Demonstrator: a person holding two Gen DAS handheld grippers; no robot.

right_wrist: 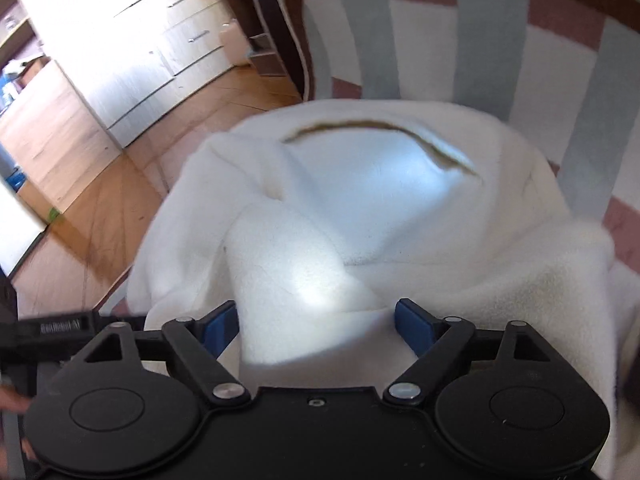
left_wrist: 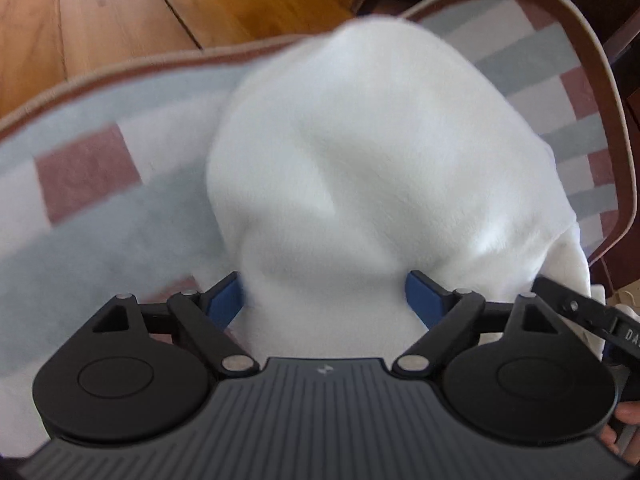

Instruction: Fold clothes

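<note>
Both sets of jaws are standing spread. On the left gripper (left_wrist: 326,294) the blue pads (left_wrist: 224,300) are sitting wide apart with a bulge of the white garment (left_wrist: 360,152) lying between them; whether they are pressing it I cannot tell for sure, but the cloth is looking loose there rather than pinched. The right gripper (right_wrist: 316,316) is likewise showing its pads (right_wrist: 414,326) well apart, with a fold of the same white garment (right_wrist: 360,208) lying in the gap and not squeezed.

The garment is lying heaped on a striped blanket (left_wrist: 80,216), reaching toward the blanket's far edge in the left view and sitting near its left edge in the right view. It is looking like thick fleece: soft, fuzzy, light and limp, so it is likely to be sagging and bunching wherever it is lifted, not slipping. A curved opening with a darker trim (right_wrist: 360,124), perhaps a neckline, is showing on top. Taking hold at an edge or corner, through one or two layers, is looking wiser than grabbing the mound.

The blanket is showing grey, white and dull-red blocks with a brown border (left_wrist: 592,36). Beyond it, a wooden floor (right_wrist: 80,200) and pale drawers (right_wrist: 168,32) are showing, blurred.
</note>
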